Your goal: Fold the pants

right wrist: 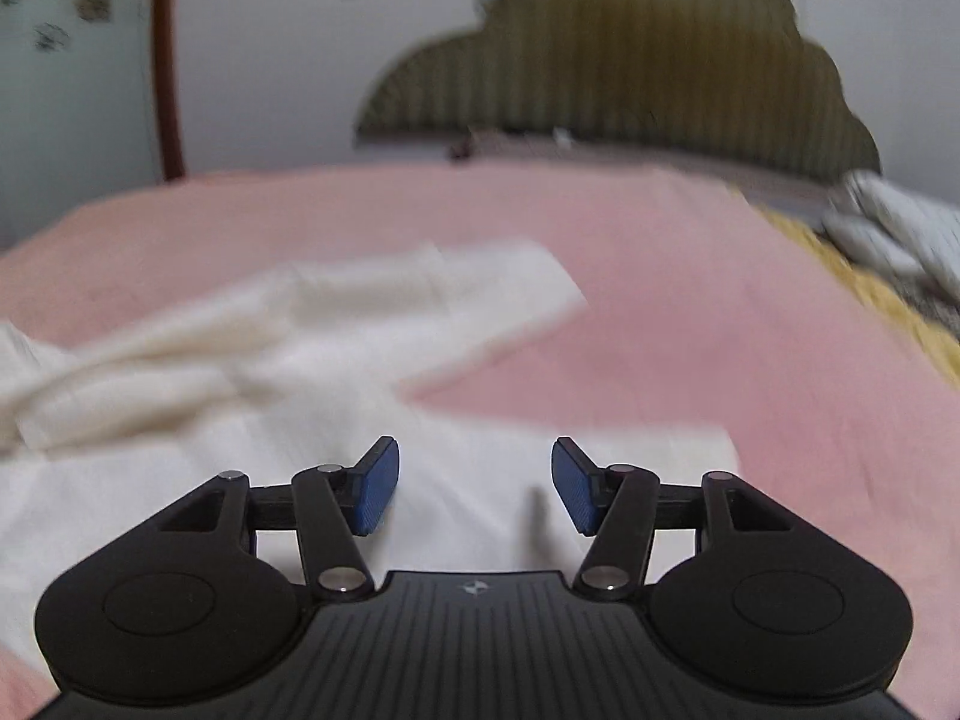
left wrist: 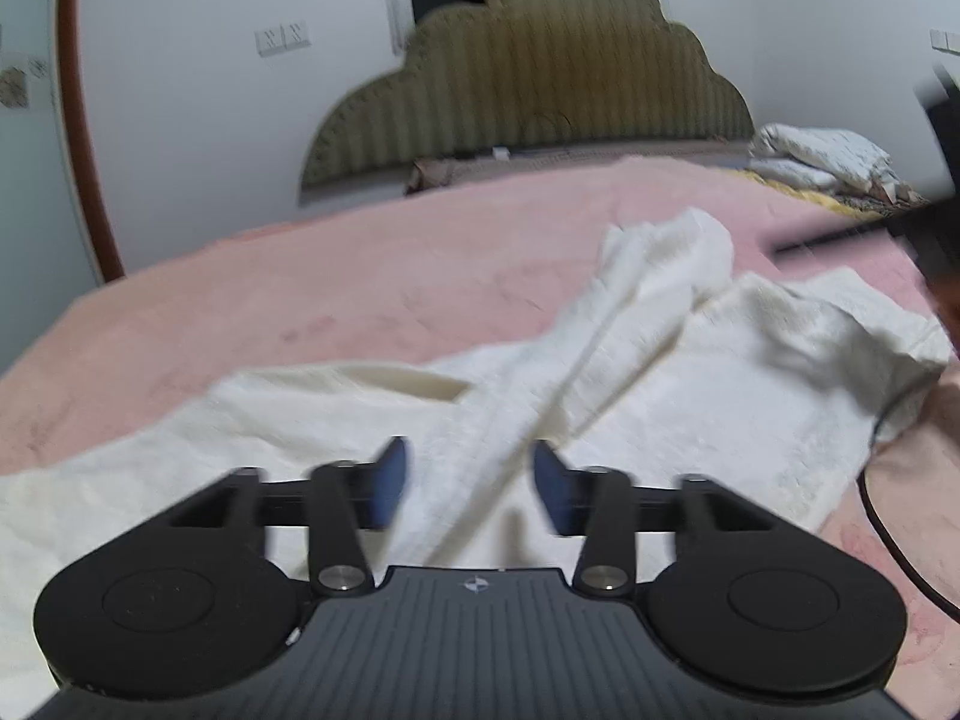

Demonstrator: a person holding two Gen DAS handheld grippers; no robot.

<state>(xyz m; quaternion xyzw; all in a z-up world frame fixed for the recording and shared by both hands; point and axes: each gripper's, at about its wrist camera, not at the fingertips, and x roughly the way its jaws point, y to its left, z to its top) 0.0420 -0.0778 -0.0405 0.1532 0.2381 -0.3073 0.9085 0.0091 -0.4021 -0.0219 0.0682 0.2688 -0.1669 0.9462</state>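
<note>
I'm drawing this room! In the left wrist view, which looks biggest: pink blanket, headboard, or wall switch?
1. Pink blanket.
2. Headboard, though it's farther away, so it may really be closer in size.
3. Wall switch, smallest.

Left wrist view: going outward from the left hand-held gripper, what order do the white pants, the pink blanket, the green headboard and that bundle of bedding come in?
1. White pants: directly under and ahead of the left hand-held gripper.
2. Pink blanket: spread beyond the pants.
3. Bundle of bedding, far right, and green headboard, centre by the wall: too close to call.
</note>
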